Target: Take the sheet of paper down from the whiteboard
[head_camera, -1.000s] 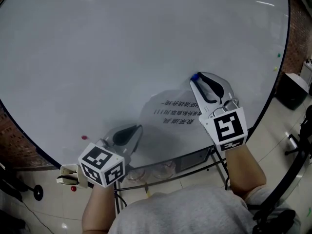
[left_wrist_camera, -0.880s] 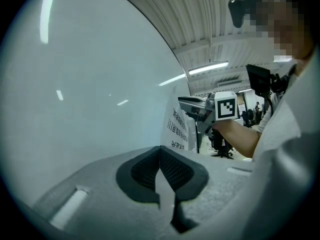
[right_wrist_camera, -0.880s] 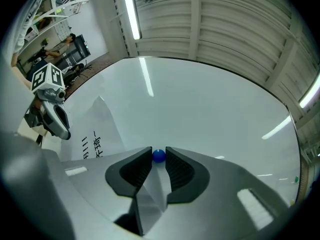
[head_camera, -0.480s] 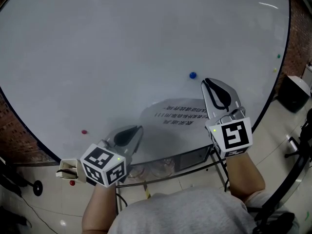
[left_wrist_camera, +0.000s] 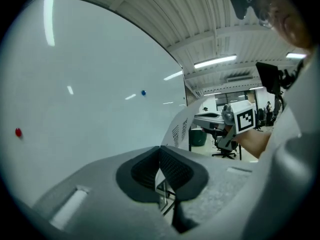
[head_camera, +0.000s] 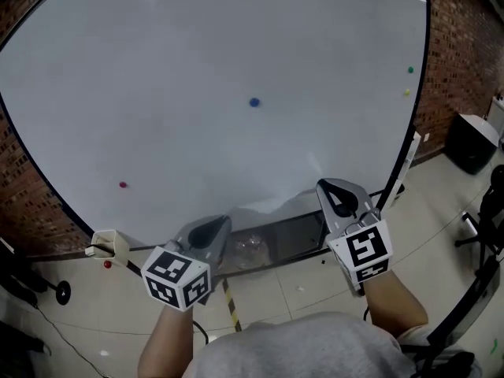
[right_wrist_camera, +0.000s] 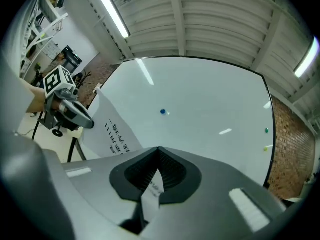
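Whiteboard [head_camera: 197,69]: large, glossy white, thin dark frame, rough brick wall [head_camera: 465,30] behind. Round blue magnet [head_camera: 253,101] sits on bare board; small red magnet [head_camera: 122,184] lower left. Sheet of paper [right_wrist_camera: 107,129]: thin, white, rows of black print. It is bowed between both claws in front of the board's lower edge, apart from the blue magnet. Left claw [left_wrist_camera: 160,149] is closed flat on one edge. Right claw [right_wrist_camera: 158,151] pinches the opposite edge between ribbed black pads [right_wrist_camera: 170,174].

Glossy whiteboard [head_camera: 197,53], thin matt paper [right_wrist_camera: 107,121]
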A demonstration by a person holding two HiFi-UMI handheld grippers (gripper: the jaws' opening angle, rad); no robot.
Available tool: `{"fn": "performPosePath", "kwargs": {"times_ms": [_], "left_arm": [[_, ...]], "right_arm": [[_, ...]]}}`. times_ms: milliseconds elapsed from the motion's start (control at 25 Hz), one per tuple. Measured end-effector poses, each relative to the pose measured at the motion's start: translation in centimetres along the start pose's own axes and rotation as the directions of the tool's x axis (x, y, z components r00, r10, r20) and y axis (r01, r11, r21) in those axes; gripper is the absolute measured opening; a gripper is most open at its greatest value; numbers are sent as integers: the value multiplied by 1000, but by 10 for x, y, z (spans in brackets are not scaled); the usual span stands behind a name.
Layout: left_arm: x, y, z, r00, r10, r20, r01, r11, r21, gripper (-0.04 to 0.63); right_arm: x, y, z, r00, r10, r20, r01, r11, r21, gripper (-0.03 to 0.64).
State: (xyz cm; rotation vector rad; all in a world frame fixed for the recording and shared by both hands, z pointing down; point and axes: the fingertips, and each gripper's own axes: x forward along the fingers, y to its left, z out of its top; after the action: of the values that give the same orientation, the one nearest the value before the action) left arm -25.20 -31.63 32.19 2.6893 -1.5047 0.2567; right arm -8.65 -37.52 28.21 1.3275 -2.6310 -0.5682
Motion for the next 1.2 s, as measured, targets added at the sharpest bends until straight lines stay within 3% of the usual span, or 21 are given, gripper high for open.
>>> {"fn": "performPosePath", "kwargs": {"times_ms": [200,320,640,920,1200], "left_arm": [[-33,-87,-48,998,54,-43,-58,994,-91,2],[-57,-134,-73,994,87,-64,-96,985,-145,2],[-100,-251,-79,987,137,-88,-153,966,-207,2],[-122,-301,-86,984,144,-103,-162,967,-198,2],[-188,-378,-101,988,124,-89,-139,973,-184,2]], "right_arm": [[-94,29,-39,993,102,-59,-99,994,48,2],[-146,60,-60,975,198,-102,-189,978,93,2],[-278,126,-94,854,484,-192,-442,869,222,2],[-336,138,-101,834,513,-204,-443,842,307,2],[-413,166,-79,848,496,-189,-422,846,325,2]]}}
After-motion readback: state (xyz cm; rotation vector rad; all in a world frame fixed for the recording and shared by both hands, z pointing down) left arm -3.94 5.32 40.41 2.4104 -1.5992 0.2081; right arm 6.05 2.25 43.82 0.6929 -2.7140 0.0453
